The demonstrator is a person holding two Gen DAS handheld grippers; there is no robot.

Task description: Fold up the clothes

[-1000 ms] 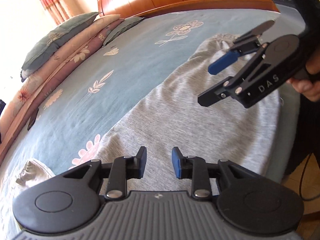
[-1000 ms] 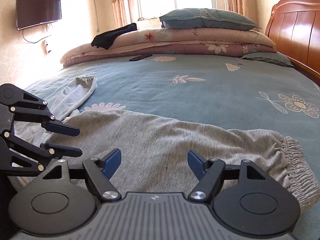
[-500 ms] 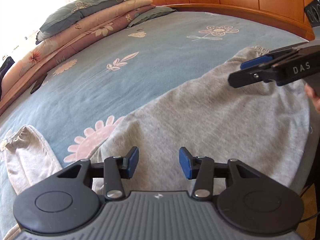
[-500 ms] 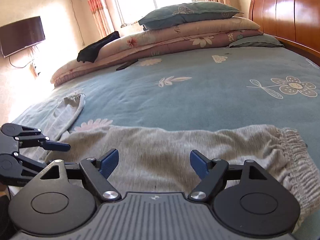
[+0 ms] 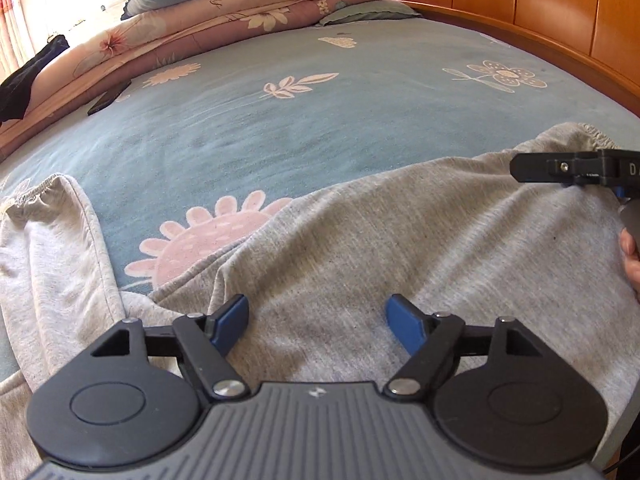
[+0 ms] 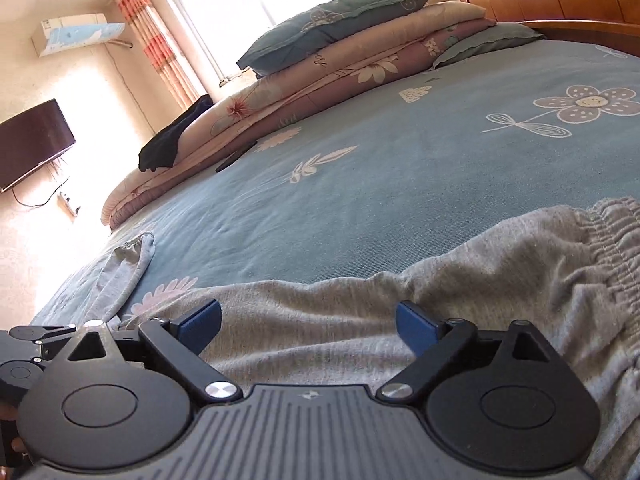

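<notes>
Grey sweatpants point(image 5: 420, 240) lie spread on the blue flowered bedspread point(image 5: 280, 120), one leg point(image 5: 52, 248) trailing to the left. My left gripper point(image 5: 316, 322) hovers low over the cloth near the crotch, its jaws opening, and nothing is pinched between the blue pads. In the right wrist view the same pants point(image 6: 460, 292) show their elastic waistband point(image 6: 616, 232) at the right. My right gripper point(image 6: 308, 322) sits just above the fabric, jaws opening wide and not gripping anything. Its black fingers point(image 5: 560, 168) also reach in from the right edge of the left wrist view.
Folded quilts and pillows point(image 6: 340, 60) are stacked along the far side of the bed, with a dark garment point(image 6: 172, 140) on them and a black remote point(image 6: 236, 156) beside them. A wooden headboard point(image 5: 540, 8) runs along the right. A hand point(image 5: 632, 256) shows at the right edge.
Both grippers have dropped closer to the pants and rolled, and both pairs of jaws have spread wider. The right gripper has slid toward the right edge of the left wrist view.
</notes>
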